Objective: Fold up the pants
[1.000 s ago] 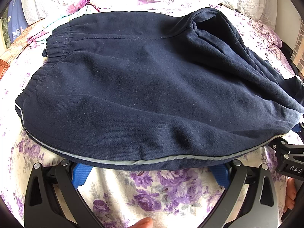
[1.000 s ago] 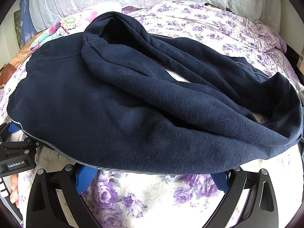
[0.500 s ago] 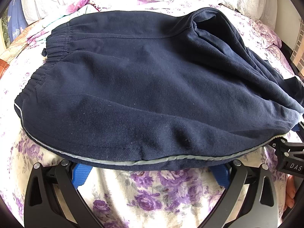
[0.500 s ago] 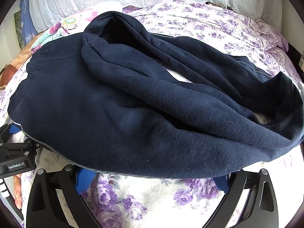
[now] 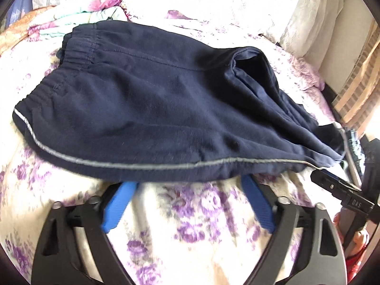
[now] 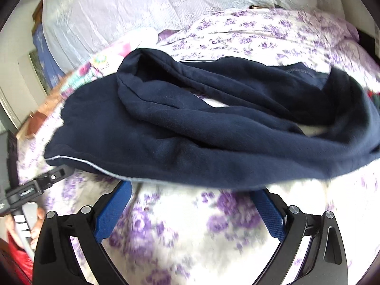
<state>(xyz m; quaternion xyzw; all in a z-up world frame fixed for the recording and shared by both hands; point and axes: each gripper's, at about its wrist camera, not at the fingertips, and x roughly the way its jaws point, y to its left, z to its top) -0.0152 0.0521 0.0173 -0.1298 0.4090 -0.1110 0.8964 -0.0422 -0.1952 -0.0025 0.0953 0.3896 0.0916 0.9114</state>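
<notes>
The navy sweatpants (image 5: pixel 166 109), soft, thick and floppy, lay on the bed just ahead of the closing left hand-held gripper (image 5: pixel 190 204) and the open right hand-held gripper (image 6: pixel 190 211), their piped near edge likely the best hold.

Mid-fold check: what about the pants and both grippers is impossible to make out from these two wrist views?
- Left wrist view: left gripper fingertips, closing, hidden under the pants hem; contact unclear.
- Right wrist view: right gripper tips hidden by the pants edge.
- Right wrist view: the leg end runs off the right edge.
- Both views: motion blur on the floral sheet.
</notes>
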